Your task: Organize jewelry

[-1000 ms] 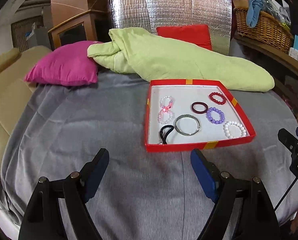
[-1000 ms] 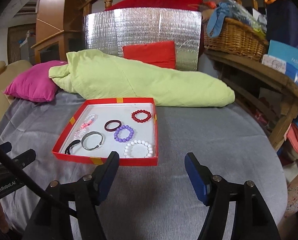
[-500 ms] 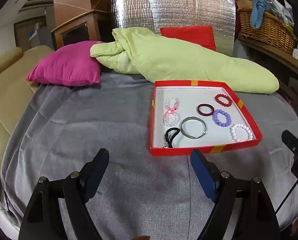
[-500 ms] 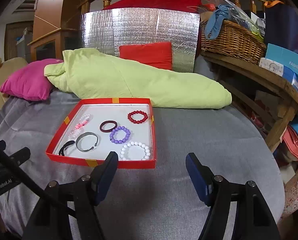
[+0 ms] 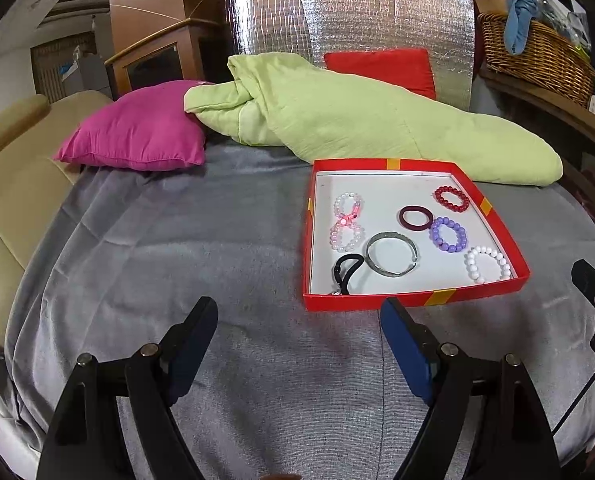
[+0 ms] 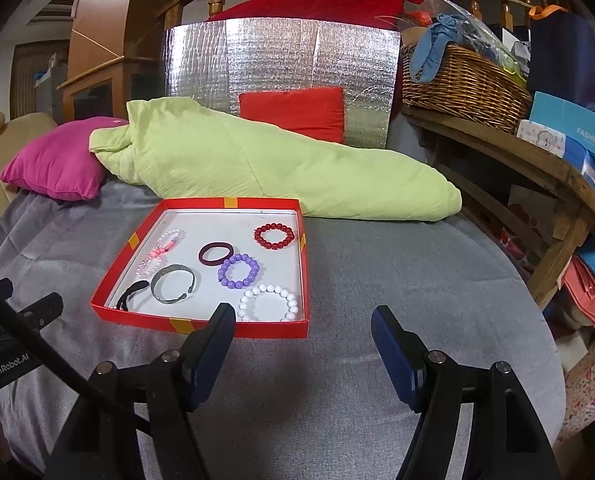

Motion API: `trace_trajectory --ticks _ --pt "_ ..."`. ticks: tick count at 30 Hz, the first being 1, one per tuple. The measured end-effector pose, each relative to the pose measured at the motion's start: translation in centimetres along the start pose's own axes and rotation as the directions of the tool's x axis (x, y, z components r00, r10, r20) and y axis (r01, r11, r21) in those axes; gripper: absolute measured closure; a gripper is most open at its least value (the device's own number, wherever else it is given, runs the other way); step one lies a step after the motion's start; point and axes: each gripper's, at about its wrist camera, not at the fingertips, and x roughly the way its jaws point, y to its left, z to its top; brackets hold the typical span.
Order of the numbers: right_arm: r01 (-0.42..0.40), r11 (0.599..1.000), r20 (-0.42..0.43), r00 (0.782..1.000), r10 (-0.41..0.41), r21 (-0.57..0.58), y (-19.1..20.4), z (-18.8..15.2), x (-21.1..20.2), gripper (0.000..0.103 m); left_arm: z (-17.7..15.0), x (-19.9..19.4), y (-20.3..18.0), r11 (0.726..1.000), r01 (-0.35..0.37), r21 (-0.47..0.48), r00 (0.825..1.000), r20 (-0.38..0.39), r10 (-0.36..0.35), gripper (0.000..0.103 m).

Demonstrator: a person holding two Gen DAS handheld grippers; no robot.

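The red tray (image 5: 413,302) rests flat on the grey cover (image 5: 177,248), in front of the green blanket (image 5: 357,120). It holds seven pieces, all lying on its white floor.

Left gripper (image 5: 299,332): jaws stand wide apart with nothing between them. It hovers over bare cover, just short of the tray's near wall. The tray lies ahead and to the right; the right finger (image 5: 405,344) overlaps the near wall in this view, though contact cannot be confirmed.

Right gripper (image 6: 303,340): jaws also apart and empty. The tray lies ahead and to the left, with the left finger (image 6: 211,344) overlapping its near right corner.

Contents, as seen from the right wrist:
- white bead bracelet (image 6: 268,303), nearest that gripper, in the near right corner;
- purple bead bracelet (image 6: 239,271), just behind it;
- dark maroon bangle (image 6: 216,253), just beside the purple one;
- red bead bracelet (image 6: 274,235), far right;
- silver cuff (image 6: 173,284), near centre;
- black loop (image 6: 131,295), near left corner;
- pink-and-clear bead bracelet (image 6: 160,254), along the left wall.
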Motion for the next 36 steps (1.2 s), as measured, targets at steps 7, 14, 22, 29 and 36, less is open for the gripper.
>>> trace_trajectory --ticks 7,14,22,29,36 --pt "0.0 1.0 0.003 1.0 0.0 -0.001 0.04 0.02 -0.04 0.029 -0.01 -0.04 -0.11 1.0 0.0 0.009 1.0 0.0 0.0 0.019" --pt "0.0 1.0 0.001 1.0 0.0 0.002 -0.08 0.0 0.03 0.029 -0.06 0.01 -0.18 1.0 -0.004 0.012 1.0 -0.005 0.004 0.019" --pt "0.0 1.0 -0.002 1.0 0.0 0.0 -0.13 -0.07 0.07 0.029 -0.07 0.02 -0.24 1.0 -0.003 0.013 1.0 -0.005 0.003 0.019" --pt "-0.002 1.0 -0.004 1.0 0.002 0.015 -0.38 -0.07 0.11 0.029 -0.09 0.03 -0.26 1.0 -0.005 0.015 1.0 -0.005 0.005 0.019" --pt "-0.001 1.0 -0.005 1.0 0.001 0.008 -0.37 -0.09 0.21 0.029 -0.21 -0.02 -0.28 1.0 -0.005 0.019 1.0 -0.006 0.006 0.019"
